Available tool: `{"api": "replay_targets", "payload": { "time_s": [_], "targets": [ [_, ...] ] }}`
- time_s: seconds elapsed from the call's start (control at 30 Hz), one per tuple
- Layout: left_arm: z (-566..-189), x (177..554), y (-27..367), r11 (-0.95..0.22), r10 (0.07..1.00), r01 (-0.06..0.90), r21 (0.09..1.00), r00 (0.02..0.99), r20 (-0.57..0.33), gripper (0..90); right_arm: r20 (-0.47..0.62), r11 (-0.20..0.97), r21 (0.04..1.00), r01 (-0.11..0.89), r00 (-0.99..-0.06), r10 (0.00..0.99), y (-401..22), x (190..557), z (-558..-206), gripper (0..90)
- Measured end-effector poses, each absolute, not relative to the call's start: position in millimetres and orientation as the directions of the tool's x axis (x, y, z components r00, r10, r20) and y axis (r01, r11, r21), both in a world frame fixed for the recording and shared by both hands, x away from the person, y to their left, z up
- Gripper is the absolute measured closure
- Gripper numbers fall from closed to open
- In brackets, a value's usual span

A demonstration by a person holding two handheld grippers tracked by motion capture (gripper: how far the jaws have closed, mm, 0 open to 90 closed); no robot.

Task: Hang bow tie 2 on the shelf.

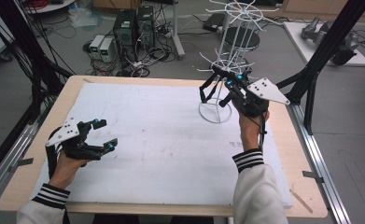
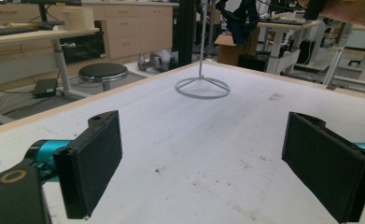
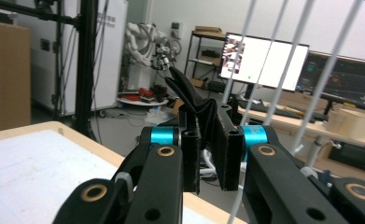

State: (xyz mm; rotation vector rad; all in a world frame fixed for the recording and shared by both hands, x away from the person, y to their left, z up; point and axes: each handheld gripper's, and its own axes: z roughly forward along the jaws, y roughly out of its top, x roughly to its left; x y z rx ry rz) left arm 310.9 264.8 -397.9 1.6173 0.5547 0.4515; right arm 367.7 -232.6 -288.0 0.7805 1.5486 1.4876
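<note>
Right gripper (image 3: 207,154): jaws pressed almost together, pinching a thin black strap-like band (image 3: 189,100) whose loose end rises limp and creased above the pads. In the high view the same gripper (image 1: 216,88) sits near the far right corner of the table, and the black band (image 1: 207,89) hangs from it in a slack loop beside the stand.

White wire display stand (image 1: 227,56): tall centre post, round wire base ring resting on the white sheet near the far right corner, two tiers of radiating hook arms above. The pinched band hangs level with the lower tier; whether it touches a hook cannot be told.

Left gripper (image 2: 203,158): jaws spread wide, nothing between the pads; held low over the near left part of the table (image 1: 12,186), well apart from the stand.

Handling, as judged:
- Band: soft, light, floppy; it will sag and swing, so grip near the loop's top and keep the opening spread towards a hook tip.
- Stand: light, springy and tall, likely to tip or turn if tugged; steady it by the centre post or base ring.
</note>
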Motion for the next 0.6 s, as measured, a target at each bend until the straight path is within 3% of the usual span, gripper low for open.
{"api": "replay_targets", "payload": {
  "time_s": [0.6],
  "targets": [
    [-395.4,306.9,263.4,-0.045,0.591,0.067,0.997,0.806,-0.028,12.5,-0.122,0.115,0.993,-0.04,-0.391,0.912,-235.9,373.5,-292.5,83.0]
  ]
}}
